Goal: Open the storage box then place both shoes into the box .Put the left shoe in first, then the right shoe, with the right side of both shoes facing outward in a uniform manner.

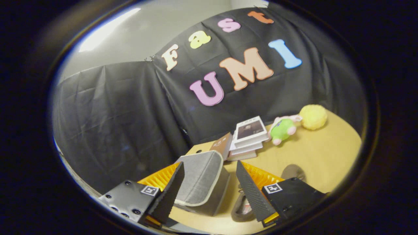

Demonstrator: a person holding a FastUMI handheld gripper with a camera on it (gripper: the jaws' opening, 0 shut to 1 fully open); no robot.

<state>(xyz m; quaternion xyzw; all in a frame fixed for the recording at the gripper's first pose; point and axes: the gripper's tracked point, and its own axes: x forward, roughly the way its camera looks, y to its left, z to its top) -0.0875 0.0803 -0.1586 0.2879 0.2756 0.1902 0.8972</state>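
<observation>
A grey fabric storage box stands on the wooden table, between my two fingers and just ahead of them. Its lid flap, edged in pale trim, lies over the top. My gripper is open, its fingers either side of the box's upper part and not pressing on it. A dark shoe lies on the table right of the box, partly hidden by the right finger. A second rounded grey-brown shape, probably the other shoe, pokes out beyond the right finger's mount.
Behind the box a stack of books leans with a brown book beside it. Further right lie a green plush toy and a yellow fluffy ball. The black cloth wall closes the back and left.
</observation>
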